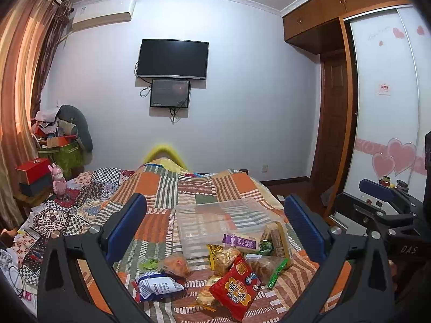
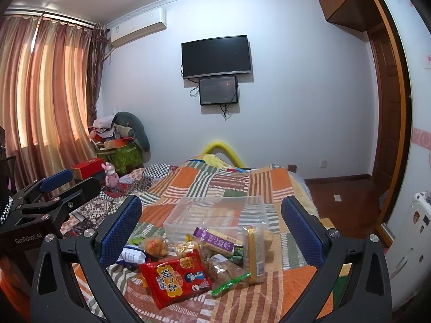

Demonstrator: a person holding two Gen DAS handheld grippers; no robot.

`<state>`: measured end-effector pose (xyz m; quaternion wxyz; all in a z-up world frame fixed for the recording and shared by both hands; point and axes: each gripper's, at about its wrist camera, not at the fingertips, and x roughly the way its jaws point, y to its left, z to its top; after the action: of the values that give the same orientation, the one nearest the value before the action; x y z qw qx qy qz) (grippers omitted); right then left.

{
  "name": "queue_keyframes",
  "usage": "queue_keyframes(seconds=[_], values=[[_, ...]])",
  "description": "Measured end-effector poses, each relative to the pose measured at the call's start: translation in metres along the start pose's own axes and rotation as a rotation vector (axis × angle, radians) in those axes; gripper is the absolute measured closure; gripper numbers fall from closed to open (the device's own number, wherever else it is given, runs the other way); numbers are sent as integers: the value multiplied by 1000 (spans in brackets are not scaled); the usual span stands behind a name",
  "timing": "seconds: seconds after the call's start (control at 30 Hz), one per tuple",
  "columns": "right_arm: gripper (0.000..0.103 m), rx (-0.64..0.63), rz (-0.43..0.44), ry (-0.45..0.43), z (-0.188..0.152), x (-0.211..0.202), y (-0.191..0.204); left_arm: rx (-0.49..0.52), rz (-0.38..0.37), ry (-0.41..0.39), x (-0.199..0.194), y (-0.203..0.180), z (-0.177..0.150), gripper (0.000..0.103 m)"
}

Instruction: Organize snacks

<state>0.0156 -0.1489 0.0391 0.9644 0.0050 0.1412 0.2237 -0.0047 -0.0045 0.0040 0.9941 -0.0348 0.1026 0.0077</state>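
Both grippers hover over a bed with a patchwork quilt point(image 1: 161, 185), fingers spread wide apart and holding nothing: left gripper point(image 1: 215, 228), right gripper point(image 2: 211, 228). The snacks lie in a loose heap on the quilt between the fingers, just in front of a clear plastic box point(image 2: 215, 210), which looks empty. On the near side of the heap is a red noodle packet point(image 2: 175, 277), with a blue-and-white packet point(image 1: 157, 285) to its left, a purple carton point(image 2: 215, 239) leaning at the box's front wall, and a tall yellow-edged cracker pack point(image 2: 254, 253) upright on the right. A bag with a green clip point(image 2: 229, 274) sits beside the red packet, touching it. Nothing lies between the grippers and the heap. Around: a pink toy figure point(image 2: 110, 177) and a red box point(image 2: 86, 169) left of the bed, a dark television point(image 2: 216, 56) on the far wall, curtains point(image 2: 45, 94) left, wardrobe point(image 1: 385, 113) right.
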Motion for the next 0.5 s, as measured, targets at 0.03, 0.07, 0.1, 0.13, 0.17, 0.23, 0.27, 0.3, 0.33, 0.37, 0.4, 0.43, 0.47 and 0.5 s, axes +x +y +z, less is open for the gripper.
queue_keyframes(seconds=[0.03,0.07,0.1,0.13,0.17,0.23,0.27,0.3,0.33,0.37,0.4,0.43,0.47,0.5], values=[[0,0,0,0,0,0,0,0,0,0,0,0,0,0],[0,0,0,0,0,0,1,1,0,1,0,-1,0,0],[0,-1,0,0,-1,0,0,1,-1,2,0,1,0,0],[0,-1,0,0,-1,0,0,1,0,2,0,1,0,0],[0,-1,-1,-1,0,0,1,1,0,3,0,1,1,0],[0,-4,-2,-2,0,0,1,1,0,2,0,0,1,0],[0,-4,-2,-2,-1,0,1,2,0,2,0,0,1,0],[0,-3,-1,-2,-1,1,0,2,0,2,0,1,1,0],[0,-3,-1,-2,-1,0,0,2,0,2,0,1,1,0],[0,-3,-1,-3,-1,0,0,2,0,3,0,1,1,0],[0,-4,-1,-2,-1,0,1,2,0,3,0,1,1,0],[0,-3,-1,-2,0,0,1,1,0,2,0,1,1,0],[0,-3,-2,-2,-1,0,1,1,0,2,0,1,1,0],[0,-4,-1,-2,-1,0,1,1,-1,2,0,1,1,0]])
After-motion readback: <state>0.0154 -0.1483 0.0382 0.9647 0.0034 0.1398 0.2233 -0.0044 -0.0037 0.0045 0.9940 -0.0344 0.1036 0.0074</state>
